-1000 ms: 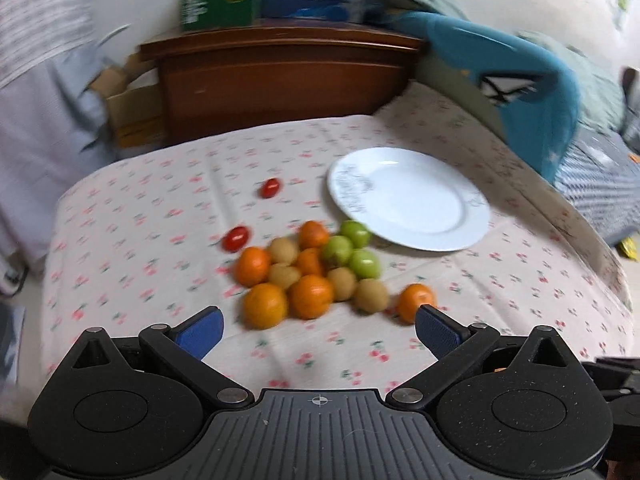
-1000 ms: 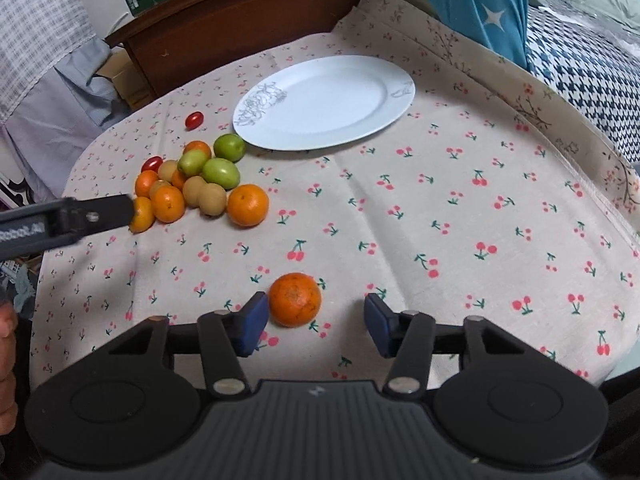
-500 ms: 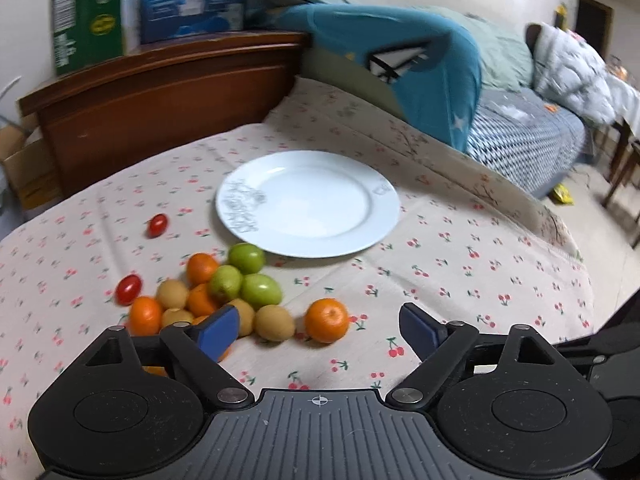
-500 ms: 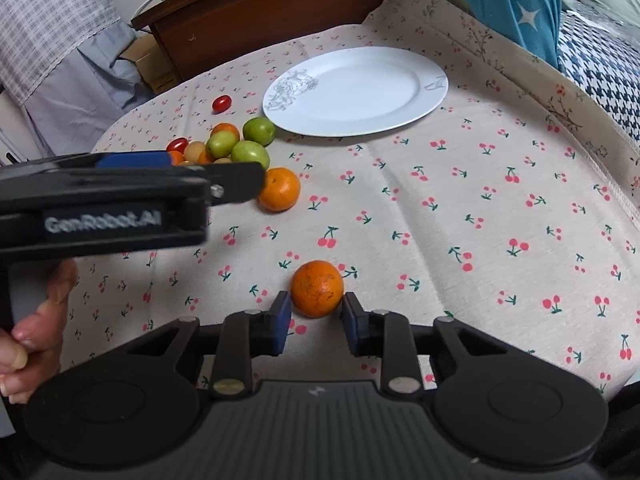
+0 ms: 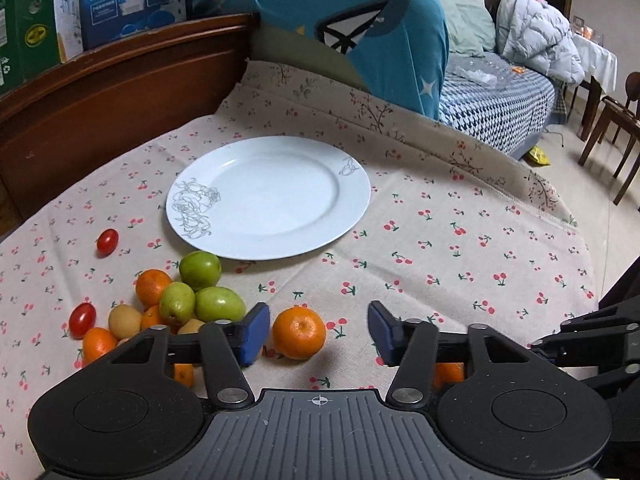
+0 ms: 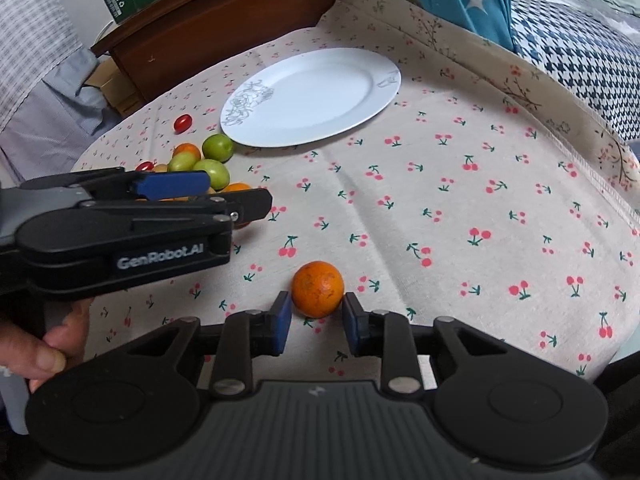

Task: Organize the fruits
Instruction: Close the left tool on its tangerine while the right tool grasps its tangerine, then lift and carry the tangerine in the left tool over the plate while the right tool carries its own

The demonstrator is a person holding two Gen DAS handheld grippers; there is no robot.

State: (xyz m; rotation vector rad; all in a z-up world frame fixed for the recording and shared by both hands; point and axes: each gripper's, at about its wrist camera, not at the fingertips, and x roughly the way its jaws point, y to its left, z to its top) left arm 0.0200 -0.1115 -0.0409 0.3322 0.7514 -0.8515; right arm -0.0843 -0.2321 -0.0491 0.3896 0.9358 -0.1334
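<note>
the right gripper [image 6: 314,318] is pinching a small round orange [image 6: 317,289] between its blue pads, one pad pressing on each side; the fruit has a dull, speckled skin and is sitting on the cherry-print tablecloth [image 6: 460,208], well in front of the plate. the left gripper [image 5: 318,330] is standing part-open around a second, brighter orange [image 5: 299,333] with a green stem dimple; its jaws have just been closing, the left pad lying just beside the fruit and the right pad still apart from it, so the fruit is between the pads but not pressed. this orange is lying at the right edge of a loose heap of fruit [image 5: 172,304] on the cloth: three green round fruits, several small oranges, a few tan ones and a red cherry tomato [image 5: 82,319]. a second cherry tomato [image 5: 107,241] is lying alone, left of the plate. the white plate [image 5: 348,196], carrying a grey line drawing on its rim, is sitting behind the heap and is holding no fruit. in the right wrist view a hand [image 6: 36,346] is gripping the left tool's handle.
</note>
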